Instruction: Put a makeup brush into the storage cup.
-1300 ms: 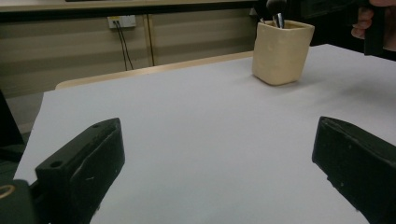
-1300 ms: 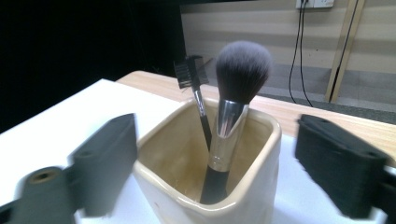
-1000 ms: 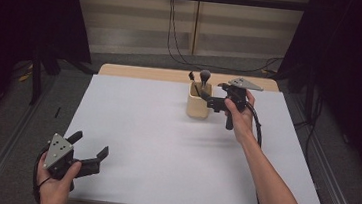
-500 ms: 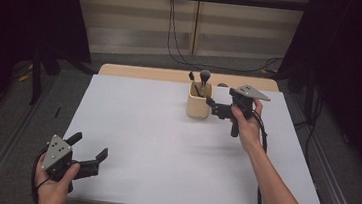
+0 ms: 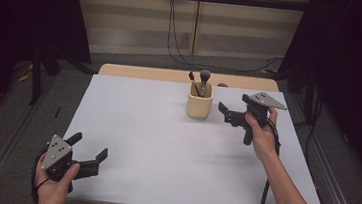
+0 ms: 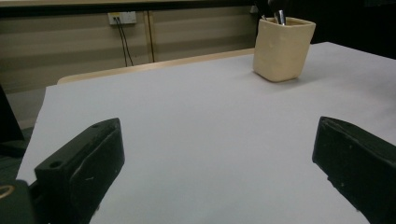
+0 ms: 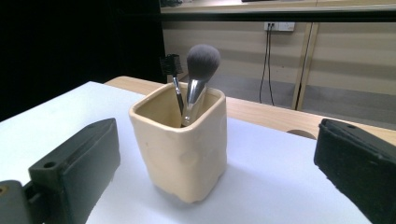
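Observation:
A cream square cup [image 5: 199,105] stands at the far middle of the white table [image 5: 164,145]. It holds a round powder brush [image 7: 201,60] and a small comb brush [image 7: 170,63], both upright. My right gripper [image 5: 225,113] hovers just right of the cup, open and empty, with its jaws pointing at the cup [image 7: 177,149] and a short gap between them. My left gripper [image 5: 89,146] is low over the near left corner, open with nothing between its jaws. From there the cup [image 6: 282,49] is far off.
A bare wooden strip [image 5: 161,74] runs along the table's far edge, with a small brown round thing [image 5: 222,85] on it behind the cup. Metal rails [image 5: 335,172] flank both sides. Cables [image 5: 183,57] lie on the floor beyond the table.
My right gripper has drawn back from the cup, to the right and a little toward the person. The left gripper has stayed put.

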Action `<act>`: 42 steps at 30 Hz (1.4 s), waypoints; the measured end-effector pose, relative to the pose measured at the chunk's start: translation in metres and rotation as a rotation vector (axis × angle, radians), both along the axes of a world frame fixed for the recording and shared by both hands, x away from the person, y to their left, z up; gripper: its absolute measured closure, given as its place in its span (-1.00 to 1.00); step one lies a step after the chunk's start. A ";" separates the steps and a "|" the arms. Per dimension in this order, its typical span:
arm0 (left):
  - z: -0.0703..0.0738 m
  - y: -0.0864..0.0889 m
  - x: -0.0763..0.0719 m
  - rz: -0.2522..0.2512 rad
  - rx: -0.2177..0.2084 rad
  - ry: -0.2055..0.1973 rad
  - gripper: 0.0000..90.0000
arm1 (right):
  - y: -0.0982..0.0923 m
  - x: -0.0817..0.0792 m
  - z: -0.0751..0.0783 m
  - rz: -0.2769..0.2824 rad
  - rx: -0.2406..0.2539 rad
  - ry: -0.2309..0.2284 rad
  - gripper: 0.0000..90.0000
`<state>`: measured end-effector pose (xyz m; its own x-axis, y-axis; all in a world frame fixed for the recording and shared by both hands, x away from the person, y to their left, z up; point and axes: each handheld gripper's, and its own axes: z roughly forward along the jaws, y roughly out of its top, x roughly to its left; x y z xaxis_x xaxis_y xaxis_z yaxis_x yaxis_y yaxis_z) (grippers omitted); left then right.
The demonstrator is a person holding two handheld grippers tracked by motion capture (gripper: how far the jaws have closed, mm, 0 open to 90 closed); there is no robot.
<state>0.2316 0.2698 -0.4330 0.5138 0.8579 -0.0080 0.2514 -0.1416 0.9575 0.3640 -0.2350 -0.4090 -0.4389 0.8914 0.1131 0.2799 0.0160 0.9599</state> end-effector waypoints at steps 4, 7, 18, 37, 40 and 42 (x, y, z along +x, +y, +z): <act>0.000 0.000 -0.001 0.002 0.000 0.000 -0.95 | -0.005 -0.010 -0.001 -0.006 -0.009 0.001 -1.00; 0.001 0.001 -0.002 0.003 -0.001 -0.002 -0.95 | -0.011 -0.017 -0.005 -0.013 -0.003 0.012 -1.00; 0.001 0.001 -0.003 0.008 -0.007 -0.007 -0.95 | -0.030 -0.047 -0.005 -0.012 0.019 0.003 -1.00; 0.002 0.002 -0.004 0.011 -0.014 -0.008 -0.95 | -0.050 -0.092 -0.015 -0.053 -0.028 -0.024 -0.99; 0.002 0.002 -0.004 0.010 -0.018 -0.011 -0.95 | -0.055 -0.099 -0.019 -0.064 -0.049 -0.019 -0.99; 0.003 0.002 -0.005 0.013 -0.017 -0.010 -0.95 | -0.060 -0.104 -0.021 -0.064 -0.049 -0.009 -0.99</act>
<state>0.2270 0.2722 -0.4304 0.5025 0.8644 -0.0181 0.2438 -0.1216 0.9622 0.2602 -0.2945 -0.4304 -0.3812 0.9222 0.0651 0.2734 0.0452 0.9608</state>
